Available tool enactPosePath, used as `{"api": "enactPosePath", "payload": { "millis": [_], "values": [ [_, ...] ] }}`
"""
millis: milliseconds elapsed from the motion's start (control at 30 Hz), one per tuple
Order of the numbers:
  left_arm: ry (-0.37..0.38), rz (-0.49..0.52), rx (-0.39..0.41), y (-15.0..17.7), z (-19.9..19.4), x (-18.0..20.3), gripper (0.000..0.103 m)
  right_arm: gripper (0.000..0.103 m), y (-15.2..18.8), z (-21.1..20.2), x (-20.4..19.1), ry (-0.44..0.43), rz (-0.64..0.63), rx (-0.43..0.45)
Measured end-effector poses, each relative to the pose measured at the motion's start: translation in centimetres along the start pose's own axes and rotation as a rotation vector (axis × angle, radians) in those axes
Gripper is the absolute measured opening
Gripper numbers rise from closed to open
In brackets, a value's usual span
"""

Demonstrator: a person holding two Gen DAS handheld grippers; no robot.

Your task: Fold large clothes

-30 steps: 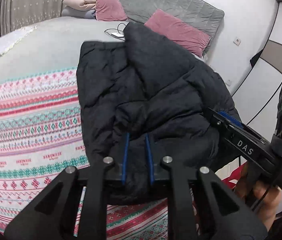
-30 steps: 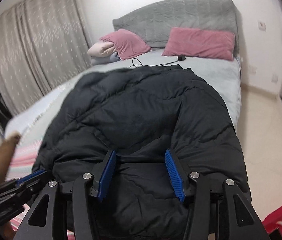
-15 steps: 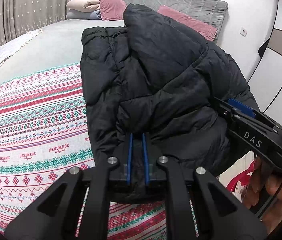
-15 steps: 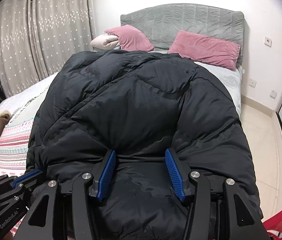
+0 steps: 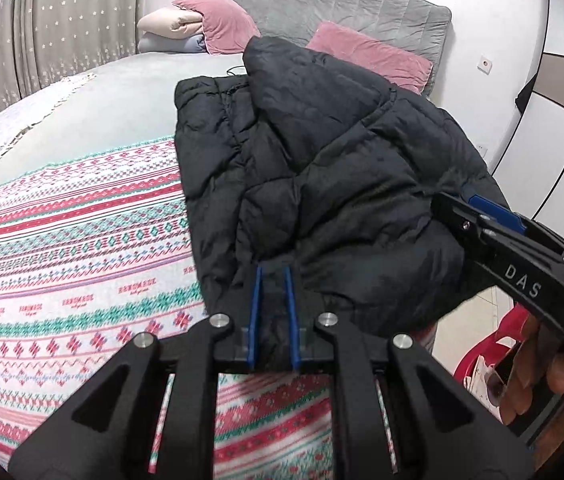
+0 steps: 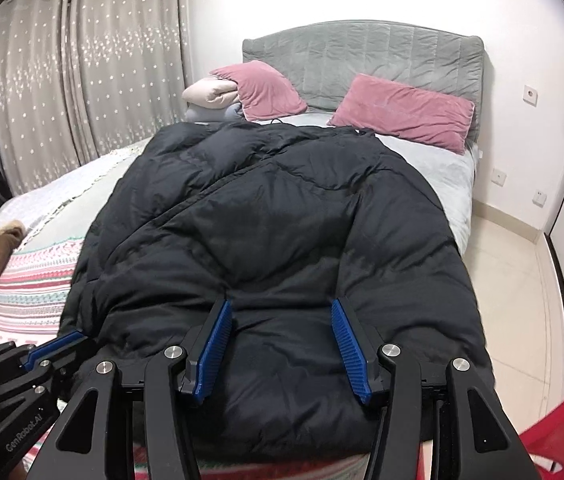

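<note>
Both grippers (image 5: 273,312) (image 6: 282,344) clamp black jacket (image 5: 321,168) hem.

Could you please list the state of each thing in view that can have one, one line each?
Black puffer jacket: lying on the bed, partly folded, near edge held by both grippers.
Left gripper: shut on the jacket's edge.
Right gripper: jaws closed on a thick fold of jacket.
Curtains: drawn closed.

Two pink pillows (image 6: 401,110) against grey headboard (image 6: 361,56); star-dotted curtains (image 6: 82,80); red chair (image 6: 561,428); patterned blanket (image 5: 74,248).
</note>
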State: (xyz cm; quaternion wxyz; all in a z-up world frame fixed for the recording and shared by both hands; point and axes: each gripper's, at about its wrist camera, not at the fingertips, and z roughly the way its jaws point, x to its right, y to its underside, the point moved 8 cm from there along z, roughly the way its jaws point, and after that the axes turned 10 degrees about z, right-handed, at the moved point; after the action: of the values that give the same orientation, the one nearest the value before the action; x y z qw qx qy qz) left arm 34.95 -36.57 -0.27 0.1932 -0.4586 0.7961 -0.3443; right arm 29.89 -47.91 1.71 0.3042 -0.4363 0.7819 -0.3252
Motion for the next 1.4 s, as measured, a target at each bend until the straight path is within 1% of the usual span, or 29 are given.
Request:
{"api": "enactPosePath", "payload": {
  "millis": [67, 100, 167, 200, 300, 367, 433, 467, 500, 567, 667, 767, 833, 933, 967, 1000, 1067, 1167, 1300, 1400],
  "values": [
    [0.0, 0.002, 0.006, 0.4, -1.0, 0.1, 0.016, 0.053, 0.2, -1.0, -0.2, -0.001, 0.003, 0.002],
    [-0.001, 0.003, 0.008, 0.6, -1.8, 0.2, 0.019, 0.053, 0.5, -1.6, -0.5, -0.003, 0.001, 0.006],
    [0.0, 0.003, 0.002, 1.1, -3.2, 0.2, 0.037, 0.053, 1.0, -2.7, -0.7, 0.005, -0.01, 0.013],
    [-0.013, 0.005, 0.004, 1.4, -4.3, 0.1, 0.048, 0.053, 1.3, -3.2, -0.9, 0.009, -0.018, 0.017],
    [-0.05, 0.033, 0.042, 2.3, -7.9, -0.1, 0.049, 0.053, 2.3, -5.0, -1.2, 0.014, -0.02, 0.03],
    [-0.084, 0.049, 0.06, 3.1, -10.6, -0.6, 0.054, 0.053, 3.3, -6.7, -1.4, 0.011, 0.008, 0.03],
    [-0.129, 0.046, 0.092, 4.0, -13.6, -1.5, 0.071, 0.053, 4.8, -8.9, -1.6, 0.012, 0.039, 0.039],
    [-0.146, 0.042, 0.11, 4.4, -14.8, -1.9, 0.074, 0.057, 5.7, -10.1, -1.9, 0.012, 0.048, 0.046],
    [-0.159, 0.038, 0.13, 4.8, -15.9, -2.3, 0.078, 0.062, 6.6, -11.1, -2.1, 0.012, 0.055, 0.054],
    [-0.184, 0.039, 0.161, 6.0, -18.3, -3.1, 0.081, 0.069, 8.6, -13.8, -2.7, 0.012, 0.075, 0.074],
    [-0.203, 0.032, 0.17, 7.0, -19.7, -4.0, 0.085, 0.077, 10.7, -17.2, -3.7, 0.025, 0.077, 0.094],
    [-0.185, 0.007, 0.173, 7.3, -20.3, -4.5, 0.088, 0.085, 11.9, -20.2, -4.0, 0.07, 0.089, 0.136],
    [-0.178, 0.013, 0.177, 7.7, -20.5, -4.5, 0.101, 0.089, 12.4, -22.2, -4.5, 0.082, 0.084, 0.167],
    [-0.19, 0.033, 0.175, 8.3, -20.6, -4.4, 0.102, 0.093, 12.1, -24.3, -5.2, 0.071, 0.067, 0.194],
    [-0.192, 0.033, 0.173, 8.4, -20.5, -4.4, 0.102, 0.096, 12.0, -24.9, -5.3, 0.069, 0.074, 0.207],
    [-0.192, 0.031, 0.177, 8.4, -20.5, -4.4, 0.102, 0.099, 11.7, -25.2, -5.3, 0.065, 0.08, 0.217],
    [-0.203, 0.03, 0.194, 8.4, -20.7, -4.5, 0.102, 0.1, 11.5, -25.7, -5.6, 0.043, 0.085, 0.234],
    [-0.206, 0.028, 0.194, 8.3, -20.4, -4.7, 0.102, 0.101, 11.1, -24.9, -5.9, 0.048, 0.087, 0.237],
    [-0.207, 0.006, 0.205, 8.0, -20.0, -5.0, 0.102, 0.101, 11.2, -23.1, -5.7, 0.077, 0.087, 0.207],
    [-0.209, 0.011, 0.186, 8.1, -19.3, -5.1, 0.102, 0.101, 11.2, -22.4, -5.4, 0.09, 0.084, 0.197]
  ]
}}
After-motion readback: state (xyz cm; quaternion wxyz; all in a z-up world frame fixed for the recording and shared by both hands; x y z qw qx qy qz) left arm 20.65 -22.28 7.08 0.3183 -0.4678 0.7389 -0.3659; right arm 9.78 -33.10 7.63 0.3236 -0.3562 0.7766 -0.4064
